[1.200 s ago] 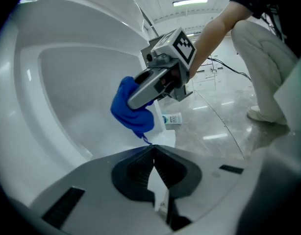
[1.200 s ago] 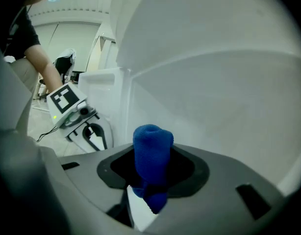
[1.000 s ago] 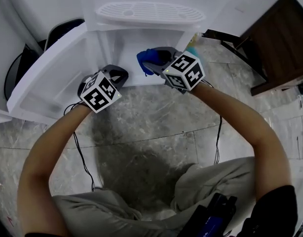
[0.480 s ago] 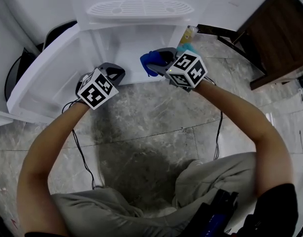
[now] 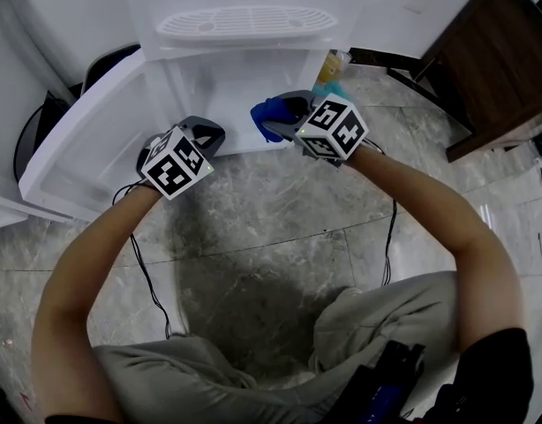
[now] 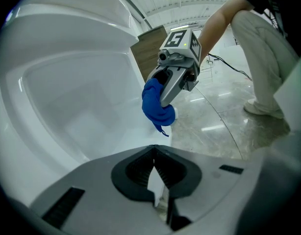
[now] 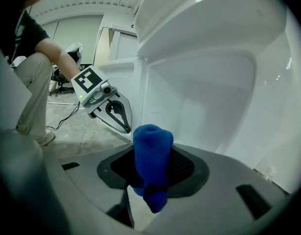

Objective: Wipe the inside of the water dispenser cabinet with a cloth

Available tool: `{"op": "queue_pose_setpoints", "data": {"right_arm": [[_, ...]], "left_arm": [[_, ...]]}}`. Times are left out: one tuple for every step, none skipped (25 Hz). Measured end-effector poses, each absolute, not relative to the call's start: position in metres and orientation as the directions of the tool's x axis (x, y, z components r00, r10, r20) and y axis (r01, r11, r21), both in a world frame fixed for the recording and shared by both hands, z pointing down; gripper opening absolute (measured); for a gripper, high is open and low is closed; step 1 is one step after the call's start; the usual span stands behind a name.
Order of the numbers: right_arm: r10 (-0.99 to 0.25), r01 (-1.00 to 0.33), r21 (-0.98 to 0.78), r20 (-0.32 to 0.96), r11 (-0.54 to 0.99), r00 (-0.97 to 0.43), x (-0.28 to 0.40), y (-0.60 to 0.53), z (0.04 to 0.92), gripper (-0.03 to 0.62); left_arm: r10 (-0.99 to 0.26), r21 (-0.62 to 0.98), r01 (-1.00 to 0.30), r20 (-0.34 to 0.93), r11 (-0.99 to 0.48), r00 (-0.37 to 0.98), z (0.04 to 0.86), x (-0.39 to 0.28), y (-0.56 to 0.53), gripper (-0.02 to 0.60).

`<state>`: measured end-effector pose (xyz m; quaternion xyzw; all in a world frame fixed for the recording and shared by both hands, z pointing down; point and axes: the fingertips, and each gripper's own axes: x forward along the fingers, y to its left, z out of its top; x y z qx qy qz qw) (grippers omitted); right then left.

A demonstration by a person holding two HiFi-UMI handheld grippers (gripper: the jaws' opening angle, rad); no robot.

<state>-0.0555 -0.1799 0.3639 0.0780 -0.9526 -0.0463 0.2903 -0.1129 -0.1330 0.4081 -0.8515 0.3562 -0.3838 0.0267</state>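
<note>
Right gripper (image 7: 151, 173) jaws clamped on the rolled blue cloth (image 7: 151, 153), which bulges up between them with a tail hanging below. Left gripper (image 6: 155, 173) jaws pressed together on nothing, parked at the near left corner of the opening, by the swung-out door (image 5: 81, 153).

The water dispenser cabinet (image 5: 240, 82) stands open, white walls and floor bare. The cloth sits right at its mouth, low over the near edge of the floor, the back wall still well ahead of it. Whether it's actually touching the floor, I can't tell. By my read the door's open and the cloth is gripped, so the setup is done; the wiping is at its very start or only at the threshold, with the back, sides and deeper floor left to go.

Against a second ago, hardly anything: the cloth has crept a touch along the mouth, same grip, and the left gripper has stayed put.
</note>
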Motion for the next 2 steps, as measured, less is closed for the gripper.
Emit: {"op": "queue_pose_setpoints", "data": {"right_arm": [[-0.174, -0.12, 0.133, 0.547, 0.984, -0.819, -0.0555, -0.1788, 0.3637, 0.149], [-0.173, -0.119, 0.133, 0.547, 0.984, -0.819, -0.0555, -0.1778, 0.3635, 0.149]], "left_arm": [[-0.626, -0.32, -0.584, 0.636, -0.746, 0.452, 0.4079, -0.1124, -0.1323, 0.008], [-0.625, -0.321, -0.582, 0.637, -0.747, 0.452, 0.4077, -0.1118, -0.1316, 0.008]]}}
